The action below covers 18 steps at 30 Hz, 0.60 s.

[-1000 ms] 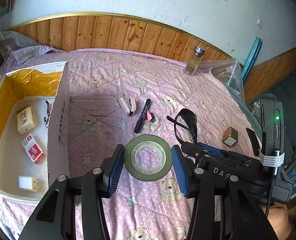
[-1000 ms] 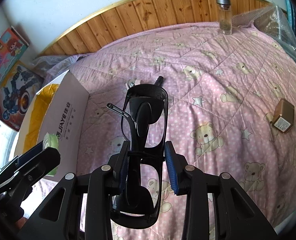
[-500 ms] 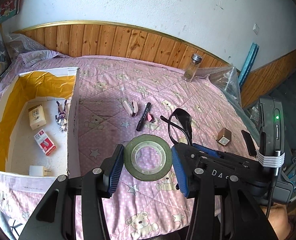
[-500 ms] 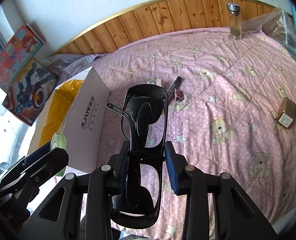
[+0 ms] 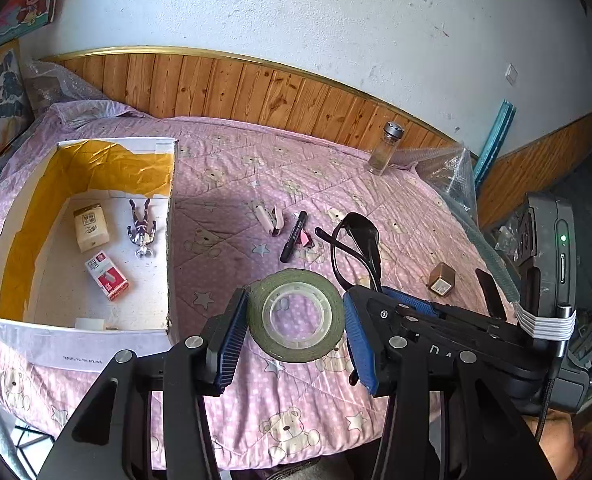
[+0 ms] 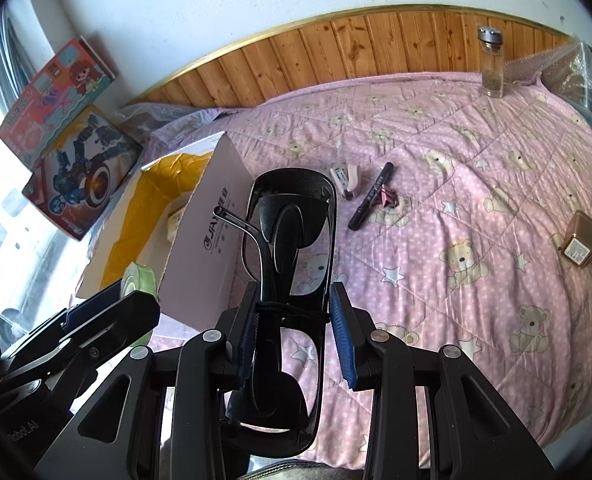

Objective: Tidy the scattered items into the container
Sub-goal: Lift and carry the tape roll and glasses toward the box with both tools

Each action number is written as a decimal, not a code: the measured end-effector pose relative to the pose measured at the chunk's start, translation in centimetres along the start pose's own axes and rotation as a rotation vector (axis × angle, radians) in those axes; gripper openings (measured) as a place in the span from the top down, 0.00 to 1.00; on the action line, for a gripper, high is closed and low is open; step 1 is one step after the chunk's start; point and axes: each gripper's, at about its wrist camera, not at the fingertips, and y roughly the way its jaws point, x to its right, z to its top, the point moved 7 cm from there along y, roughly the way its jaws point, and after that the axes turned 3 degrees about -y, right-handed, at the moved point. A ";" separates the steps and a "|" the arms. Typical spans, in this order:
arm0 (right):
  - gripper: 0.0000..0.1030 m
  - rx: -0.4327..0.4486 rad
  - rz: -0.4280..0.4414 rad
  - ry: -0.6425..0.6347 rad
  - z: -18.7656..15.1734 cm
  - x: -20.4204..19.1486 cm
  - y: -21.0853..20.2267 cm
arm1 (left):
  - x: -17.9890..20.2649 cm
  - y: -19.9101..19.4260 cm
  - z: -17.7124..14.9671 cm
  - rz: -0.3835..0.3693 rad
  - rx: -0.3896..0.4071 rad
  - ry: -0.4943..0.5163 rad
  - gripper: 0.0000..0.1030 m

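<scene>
My left gripper (image 5: 294, 320) is shut on a green tape roll (image 5: 296, 316), held above the pink bedspread just right of the white cardboard box (image 5: 171, 200) with its yellow lining. My right gripper (image 6: 292, 320) is shut on folded black sunglasses (image 6: 292, 240), which stick up in front of the box wall (image 6: 212, 240). The left gripper (image 6: 96, 320) with the tape roll (image 6: 136, 278) shows at the lower left of the right wrist view. On the bed lie a stapler (image 5: 270, 218), a black marker (image 5: 294, 236), a pink clip (image 5: 305, 240) and a gold box (image 5: 441, 280).
Inside the box lie a beige carton (image 5: 91, 227), a small figure (image 5: 142, 226), a red-and-white packet (image 5: 107, 276) and a white plug (image 5: 90, 323). A glass jar (image 5: 385, 148) stands near the wooden headboard. Bubble wrap (image 5: 451, 172) lies at the bed's right edge. Toy boxes (image 6: 72, 136) lean against the wall at left.
Both grippers have risen and drawn back from the bed, still holding the tape roll and the sunglasses. More of the box's inside now shows in the left wrist view.
</scene>
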 end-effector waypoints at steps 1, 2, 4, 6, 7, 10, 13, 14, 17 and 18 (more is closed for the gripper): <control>0.65 0.000 0.001 -0.005 0.0 -0.3 0.0 | -0.1 -0.1 0.0 -0.002 0.000 -0.004 0.52; 0.65 0.000 0.003 -0.012 -0.1 -0.6 -0.1 | -0.2 -0.3 0.0 -0.002 0.002 -0.008 0.52; 0.65 0.001 0.003 -0.024 0.0 -1.1 -0.2 | -0.7 -0.7 0.0 -0.003 0.008 -0.019 0.52; 0.65 0.001 0.007 -0.033 0.0 -1.5 -0.3 | -1.1 -1.0 0.1 -0.002 0.014 -0.032 0.52; 0.65 0.002 0.007 -0.039 0.0 -1.8 -0.3 | -1.4 -1.1 0.1 -0.002 0.017 -0.039 0.52; 0.65 0.002 0.010 -0.058 0.2 -2.6 -0.3 | -2.0 -1.4 0.3 -0.002 0.023 -0.061 0.52; 0.65 0.000 0.011 -0.080 0.3 -3.4 -0.3 | -2.6 -1.7 0.4 -0.002 0.027 -0.075 0.52; 0.65 -0.001 0.013 -0.086 0.3 -3.7 -0.2 | -2.8 -1.8 0.3 -0.004 0.026 -0.079 0.52; 0.65 -0.001 0.012 -0.108 0.3 -4.5 -0.2 | -3.3 -1.9 0.2 -0.006 0.025 -0.090 0.52; 0.65 0.000 0.013 -0.114 0.3 -4.7 -0.2 | -3.4 -2.0 0.2 -0.006 0.025 -0.095 0.52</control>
